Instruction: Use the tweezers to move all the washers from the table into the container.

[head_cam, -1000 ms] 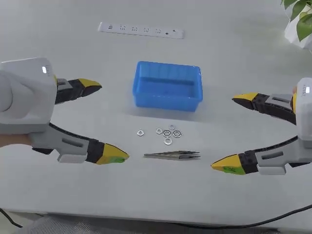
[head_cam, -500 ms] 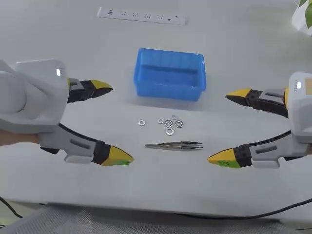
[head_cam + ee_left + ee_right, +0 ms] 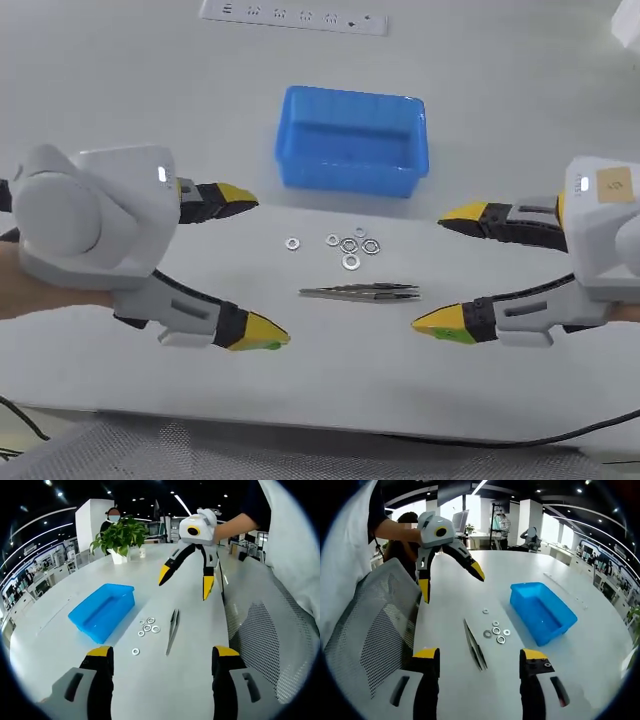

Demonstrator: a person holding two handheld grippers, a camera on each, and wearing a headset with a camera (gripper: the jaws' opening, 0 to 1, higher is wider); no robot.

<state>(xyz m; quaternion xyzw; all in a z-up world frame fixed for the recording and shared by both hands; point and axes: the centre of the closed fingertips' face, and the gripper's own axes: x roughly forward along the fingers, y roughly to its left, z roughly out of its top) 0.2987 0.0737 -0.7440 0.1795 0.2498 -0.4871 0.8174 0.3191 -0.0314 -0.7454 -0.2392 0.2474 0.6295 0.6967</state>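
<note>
Toward the near edge of the table (image 3: 320, 390), the left gripper (image 3: 264, 270) and the right gripper (image 3: 432, 270) hang empty with jaws wide apart. Over the last second both have closed in from either side, and their lower tips now flank the ends of the tweezers (image 3: 360, 292). The tweezers lie flat between them, unmoved and not yet picked up. Just beyond, six washers (image 3: 350, 246) rest on the table, five clustered and one off to the left. Farther on, the blue container (image 3: 352, 140) looks empty. A power strip (image 3: 293, 15) lies along the far edge. The task is barely begun, and taking up the tweezers looks like the step in hand.
</note>
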